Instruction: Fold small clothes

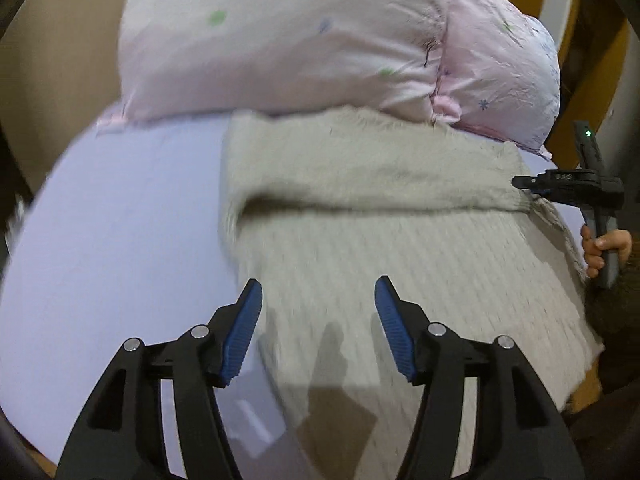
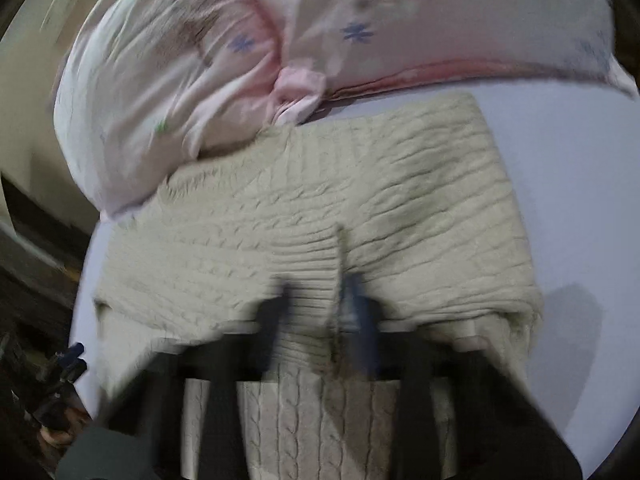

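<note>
A cream cable-knit sweater [image 1: 360,248] lies spread on a pale lavender surface [image 1: 120,240], with a folded-over band across its far part. My left gripper [image 1: 318,300] is open and empty, hovering over the sweater's near left part. In the right wrist view the sweater [image 2: 320,208] fills the middle. My right gripper [image 2: 316,292] is blurred, with its fingers close together on a ribbed fold of the sweater. In the left wrist view the right gripper [image 1: 524,184] sits at the sweater's right edge, held by a hand.
A big pink quilt [image 1: 300,32] with small flower prints is bunched at the far side, resting on the sweater's far edge; it also shows in the right wrist view [image 2: 280,40]. The lavender surface [image 2: 580,200] extends to the right of the sweater.
</note>
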Available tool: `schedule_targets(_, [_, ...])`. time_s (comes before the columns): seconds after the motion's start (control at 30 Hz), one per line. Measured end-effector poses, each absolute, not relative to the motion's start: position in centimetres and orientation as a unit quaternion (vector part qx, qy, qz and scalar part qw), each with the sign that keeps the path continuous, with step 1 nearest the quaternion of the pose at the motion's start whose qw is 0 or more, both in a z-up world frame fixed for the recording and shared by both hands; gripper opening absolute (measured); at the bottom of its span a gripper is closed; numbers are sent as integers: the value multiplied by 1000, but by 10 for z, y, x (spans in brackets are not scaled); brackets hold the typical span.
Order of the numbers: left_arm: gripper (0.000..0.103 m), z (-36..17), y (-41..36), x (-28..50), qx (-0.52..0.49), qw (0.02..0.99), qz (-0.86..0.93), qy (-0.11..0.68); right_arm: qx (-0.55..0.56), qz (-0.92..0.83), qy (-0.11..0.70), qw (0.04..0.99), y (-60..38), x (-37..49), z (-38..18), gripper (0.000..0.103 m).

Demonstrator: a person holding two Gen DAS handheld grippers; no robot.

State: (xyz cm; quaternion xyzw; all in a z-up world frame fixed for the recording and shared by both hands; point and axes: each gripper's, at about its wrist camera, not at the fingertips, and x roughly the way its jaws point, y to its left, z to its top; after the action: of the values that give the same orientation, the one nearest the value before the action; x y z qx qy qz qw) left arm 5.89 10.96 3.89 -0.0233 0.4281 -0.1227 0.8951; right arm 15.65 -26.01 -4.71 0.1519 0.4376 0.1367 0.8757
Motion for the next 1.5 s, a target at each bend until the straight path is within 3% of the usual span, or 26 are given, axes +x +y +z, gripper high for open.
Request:
schedule_targets(0.23, [65, 18, 112, 47, -60, 882, -133, 449, 127, 40, 332, 934, -281, 148, 2, 6])
schedule_targets(0.3, [67, 17, 111, 42, -63, 881, -137, 448, 119, 3, 362, 924, -294, 163, -9, 10])
schedule_targets(0.33, [67, 16, 111, 41, -64, 881, -138, 447, 128, -3, 380, 916, -300, 165, -14, 16])
schedule_targets(0.4, [67, 14, 112, 35, -71, 878, -144, 450, 160, 9, 404, 901, -309, 154, -23, 39])
schedule_targets(0.43, [67, 12, 113, 32, -75, 877, -147, 451, 169, 18, 402, 900, -312, 138, -23, 61])
schedule_targets(0.47, [67, 12, 115, 27, -79, 878, -150, 448, 171, 20, 397, 902, -314, 125, -22, 74])
schedule_targets(0.5, [67, 12, 117, 23, -84, 878, -155, 446, 170, 21, 394, 903, -317, 109, -21, 74])
schedule_targets(0.6, [67, 11, 123, 9, -105, 875, -170, 441, 187, 26, 410, 892, -331, 59, -30, 73])
schedule_targets(0.73, [67, 10, 126, -9, -124, 871, -191, 436, 237, 54, 443, 863, -346, 0, -57, 57])
schedule_targets(0.83, [66, 8, 127, -24, -142, 867, -204, 432, 269, 109, 432, 854, -350, -45, -64, 55])
schedule_targets(0.93, [53, 5, 128, -42, -169, 858, -219, 433, 315, 197, 433, 821, -343, -74, -78, 53])
schedule_targets(1.0, [39, 2, 130, -49, -185, 852, -224, 436, 328, 235, 431, 807, -335, -85, -84, 51])
schedule_targets(1.03, [35, -1, 132, -52, -197, 846, -227, 440, 336, 249, 433, 799, -332, -88, -88, 42])
schedule_targets(1.1, [10, -7, 132, -53, -213, 835, -232, 450, 348, 263, 441, 784, -325, -85, -94, 14])
schedule_targets(1.13, [9, -10, 132, -53, -223, 829, -236, 454, 358, 270, 440, 778, -324, -81, -97, 8])
schedule_targets(1.33, [6, 17, 143, -29, -260, 827, -270, 419, 392, 307, 333, 801, -337, -40, -38, 7])
schedule_targets(1.5, [6, 67, 152, 55, -243, 869, -250, 351, 427, 294, 255, 816, -367, 42, 9, 7])
